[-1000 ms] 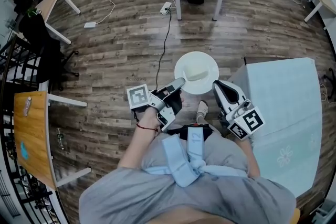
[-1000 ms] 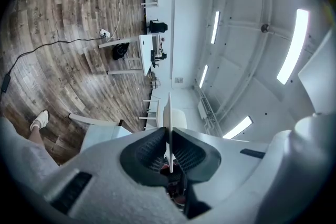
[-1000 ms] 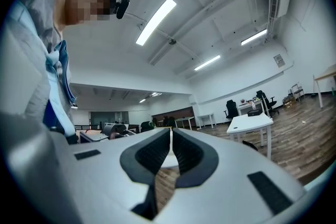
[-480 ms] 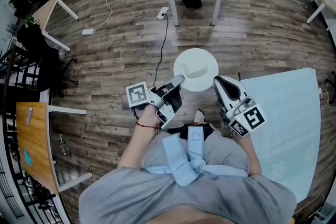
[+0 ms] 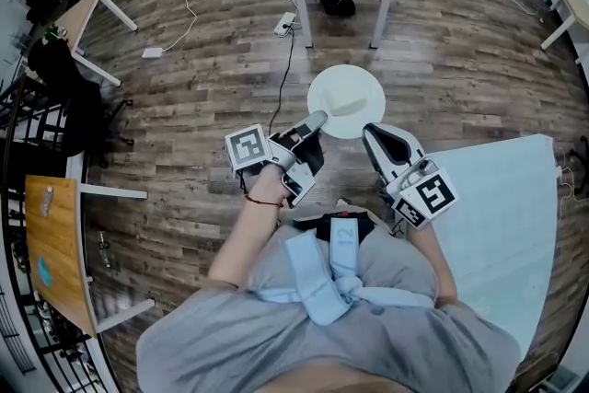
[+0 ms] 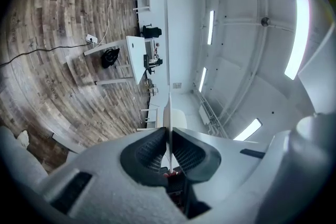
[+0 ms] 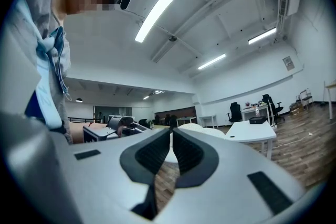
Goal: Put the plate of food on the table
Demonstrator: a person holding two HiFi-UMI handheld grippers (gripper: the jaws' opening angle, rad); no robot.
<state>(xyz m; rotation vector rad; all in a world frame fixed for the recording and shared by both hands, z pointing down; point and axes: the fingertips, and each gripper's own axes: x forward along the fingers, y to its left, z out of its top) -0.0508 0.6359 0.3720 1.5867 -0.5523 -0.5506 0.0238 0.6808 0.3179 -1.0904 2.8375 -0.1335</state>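
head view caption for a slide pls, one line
White plate held by its rim between left gripper and right gripper, over the wood floor, beside the blue-covered table.

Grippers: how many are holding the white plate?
2. The left gripper pinches the plate at its near-left rim. The right gripper pinches the near-right rim. The plate is held over the floor.

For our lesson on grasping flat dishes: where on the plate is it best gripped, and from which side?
The thin rim of the plate, from the person's side, a jaw on each face. It is flat, with food in the middle, so only the edge is free. The left gripper and right gripper clamp it so, on its near left and right.
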